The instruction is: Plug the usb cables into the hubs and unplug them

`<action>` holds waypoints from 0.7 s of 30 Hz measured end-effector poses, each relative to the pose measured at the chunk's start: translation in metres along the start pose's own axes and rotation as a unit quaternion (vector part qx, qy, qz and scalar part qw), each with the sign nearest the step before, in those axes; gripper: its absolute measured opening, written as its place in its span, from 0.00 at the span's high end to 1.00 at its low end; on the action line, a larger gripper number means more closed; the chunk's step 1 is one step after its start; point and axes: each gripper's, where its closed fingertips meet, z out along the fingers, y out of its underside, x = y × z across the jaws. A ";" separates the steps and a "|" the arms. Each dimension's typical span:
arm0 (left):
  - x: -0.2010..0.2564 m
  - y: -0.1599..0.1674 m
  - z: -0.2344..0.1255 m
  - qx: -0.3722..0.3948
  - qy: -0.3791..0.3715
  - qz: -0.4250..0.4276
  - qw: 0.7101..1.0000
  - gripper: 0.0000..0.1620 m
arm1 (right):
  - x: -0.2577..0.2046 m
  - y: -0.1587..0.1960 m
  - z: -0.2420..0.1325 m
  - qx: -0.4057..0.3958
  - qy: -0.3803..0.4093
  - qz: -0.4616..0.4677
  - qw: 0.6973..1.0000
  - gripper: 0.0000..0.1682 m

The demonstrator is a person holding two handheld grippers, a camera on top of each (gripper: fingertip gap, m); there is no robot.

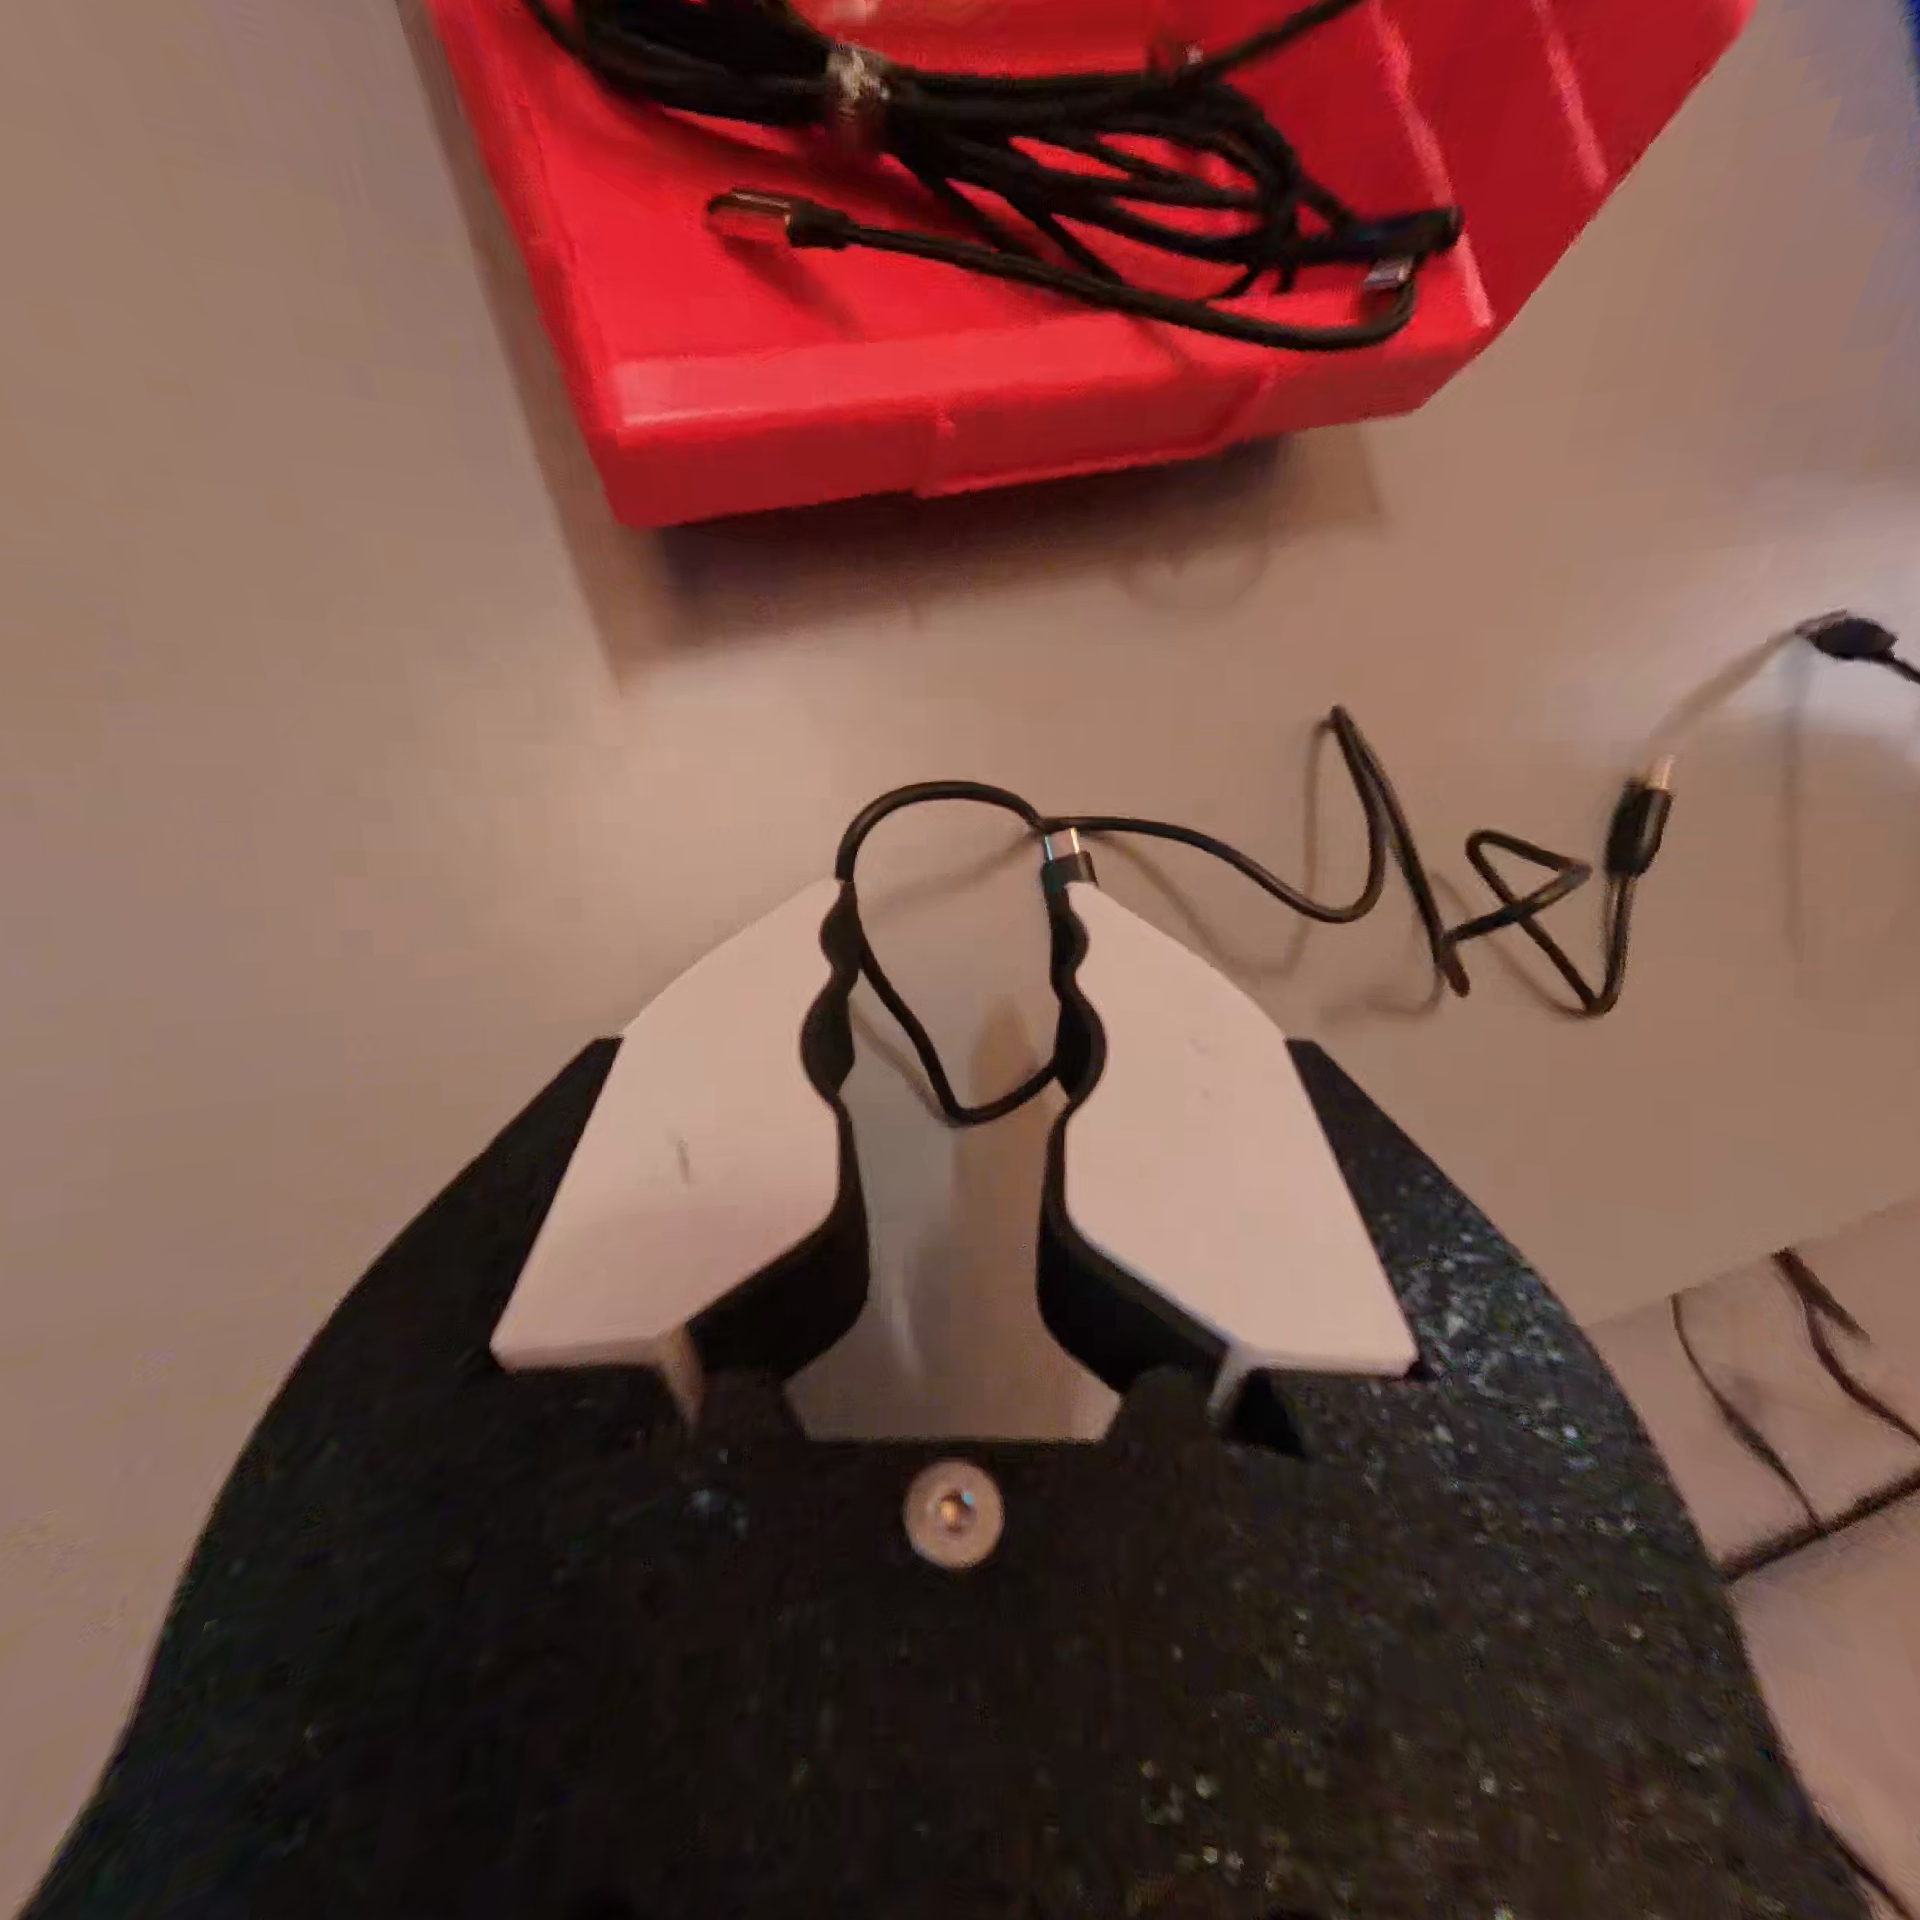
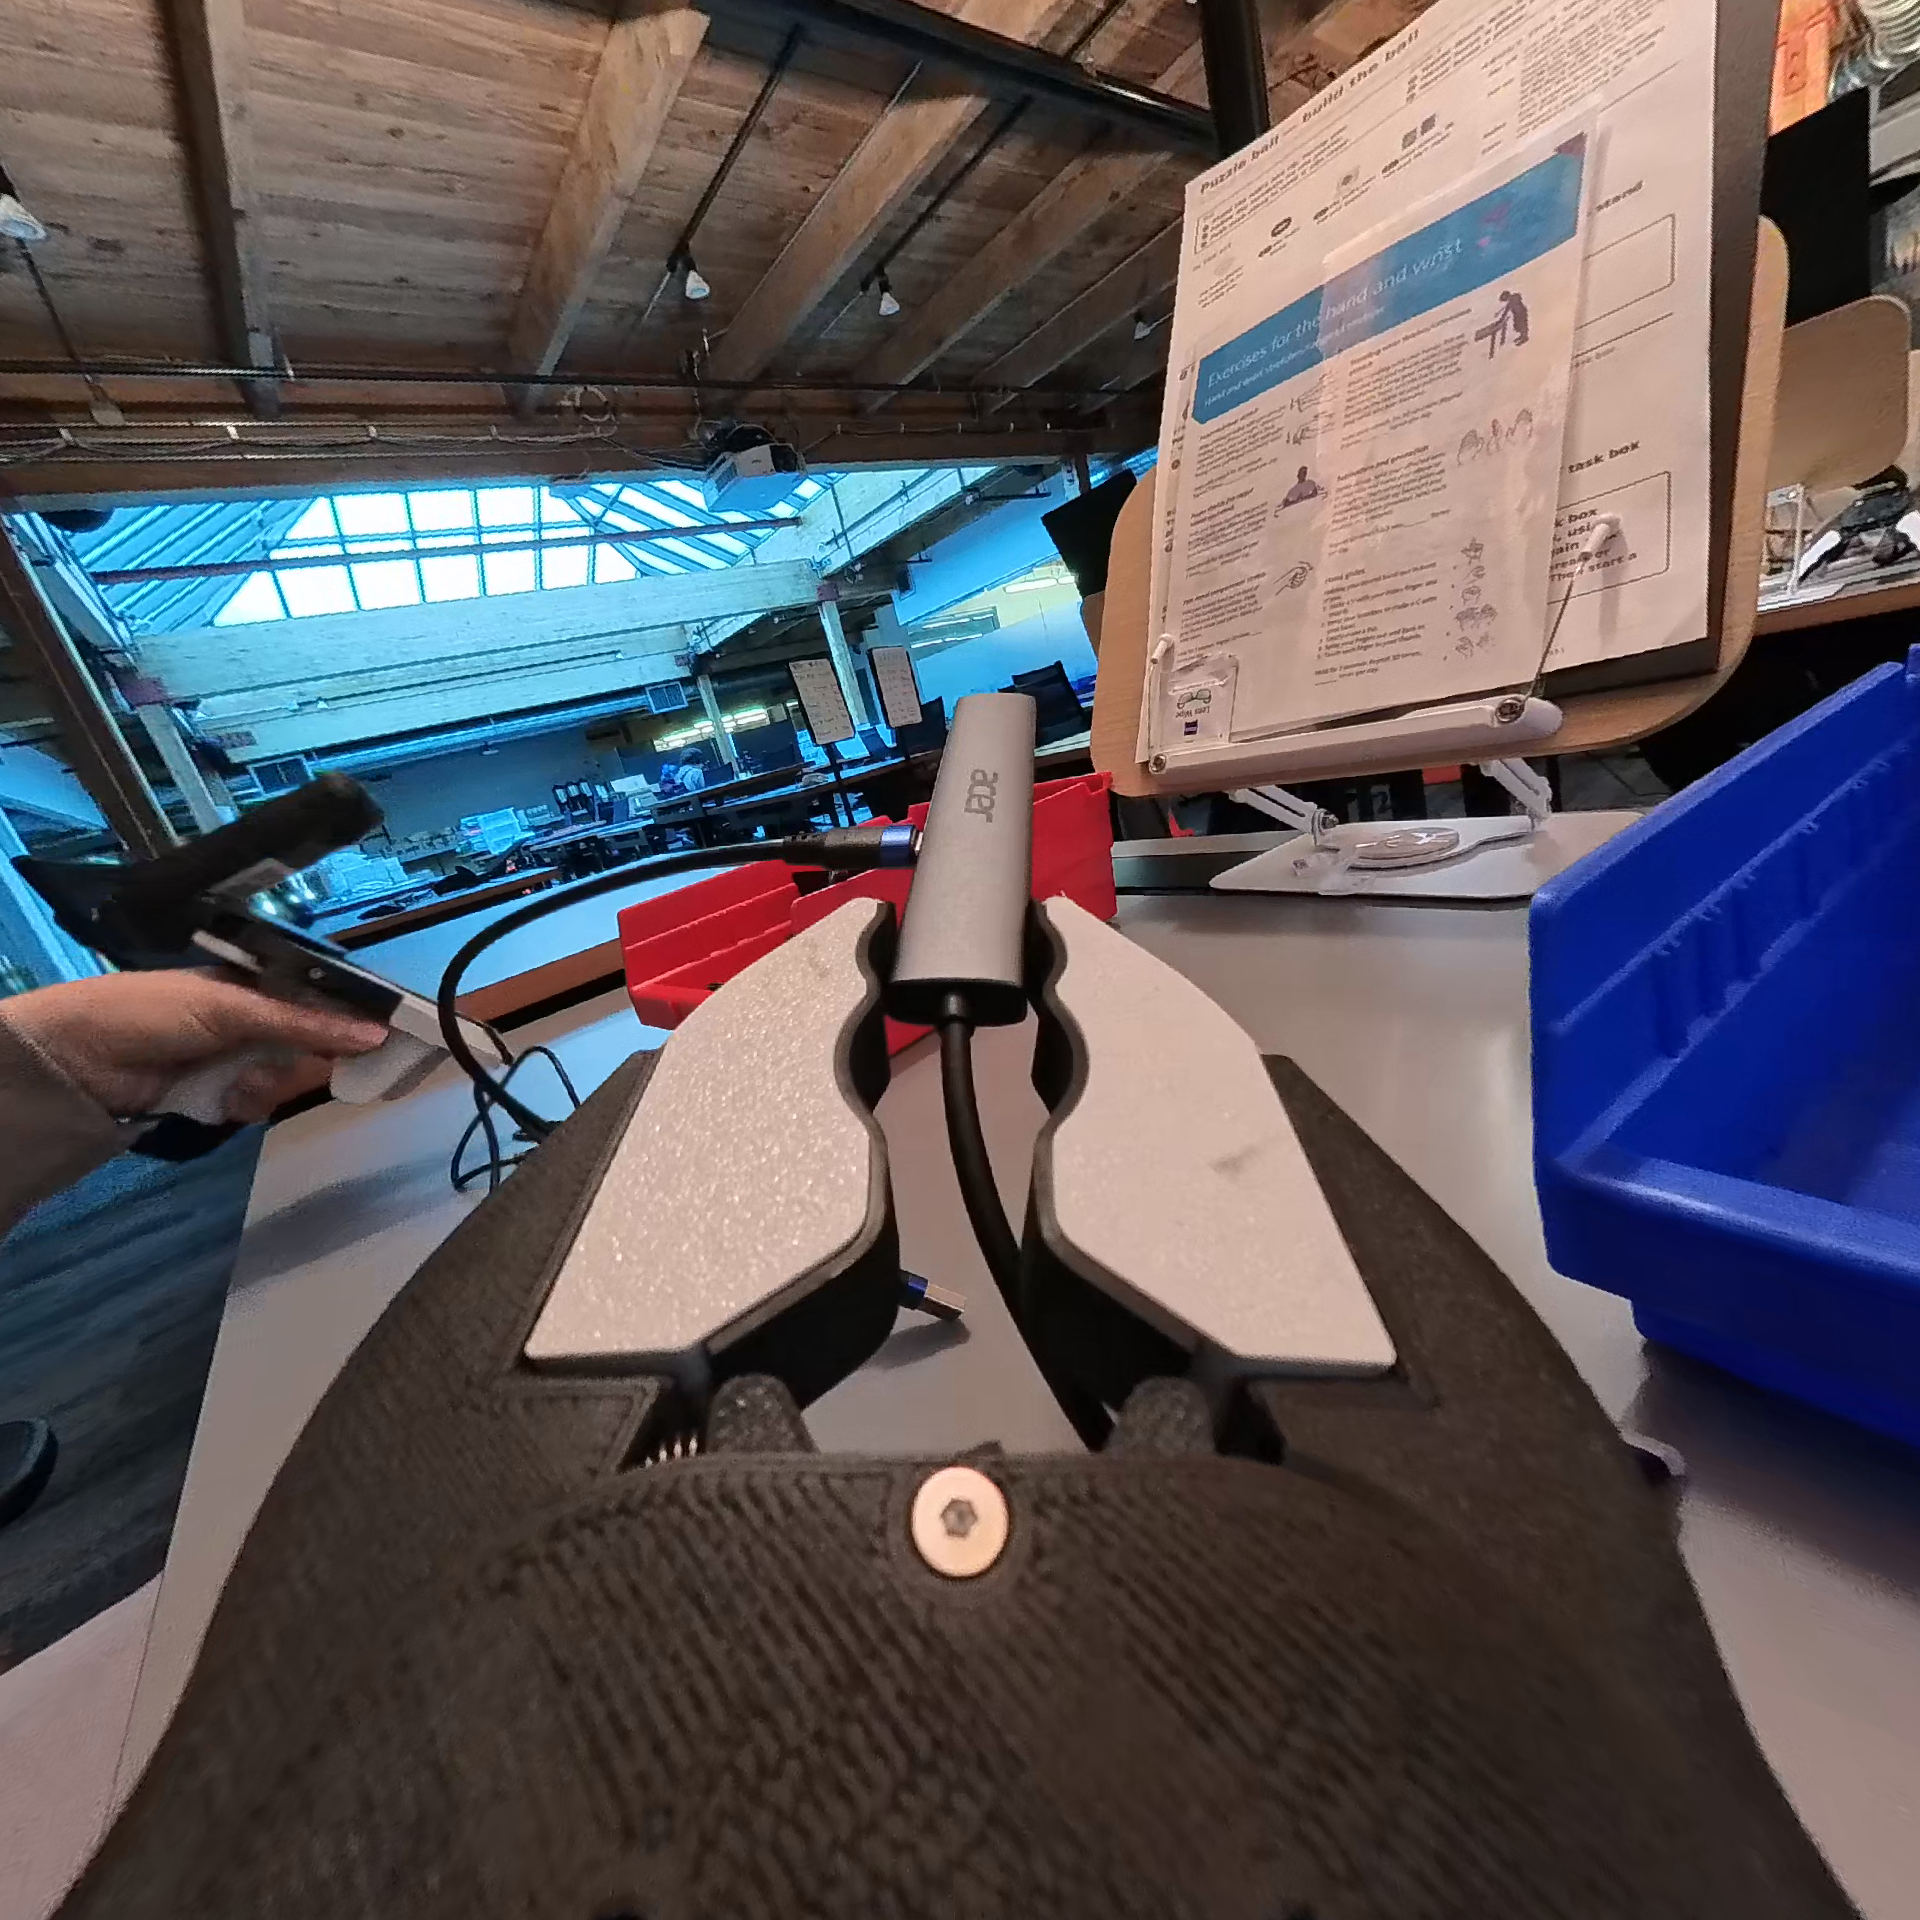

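My right gripper [image 2: 961, 935] is shut on a grey USB hub [image 2: 971, 831] and holds it tilted upward above the table. A black cable with a blue-ringed plug [image 2: 883, 842] is plugged into the hub's left side. The cable arcs down to the table by my left gripper [image 2: 416, 1060]. The hub's own lead runs back between my fingers to a loose plug [image 2: 935, 1299]. In the left wrist view my left gripper [image 1: 951, 894] is open just above a loop of thin black cable [image 1: 935, 810]. That cable's small connector [image 1: 1070, 857] lies by the right fingertip.
A red bin [image 1: 935, 416] with a bundle of black cables [image 1: 1039, 135] stands beyond my left gripper; it also shows in the right wrist view [image 2: 727, 935]. A blue bin [image 2: 1714, 1039] stands at the right. A stand with papers [image 2: 1455, 416] is behind the hub. There is about 40 cm between the tips of the two grippers.
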 end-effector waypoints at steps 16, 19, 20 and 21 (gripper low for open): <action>0.032 0.038 0.031 -0.114 -0.027 0.121 0.986 0.81 | -0.003 0.001 0.001 -0.004 0.000 -0.012 1.000 0.86; 0.023 0.034 0.037 -0.117 -0.044 0.068 0.990 0.79 | -0.003 0.002 0.001 -0.006 -0.001 -0.012 1.000 0.86; 0.024 0.034 0.039 -0.120 -0.040 0.056 0.990 0.79 | -0.003 0.002 0.001 -0.006 -0.002 -0.011 1.000 0.86; 0.025 0.034 0.041 -0.122 -0.039 0.049 0.991 0.79 | -0.003 0.002 0.001 -0.006 -0.001 -0.010 1.000 0.86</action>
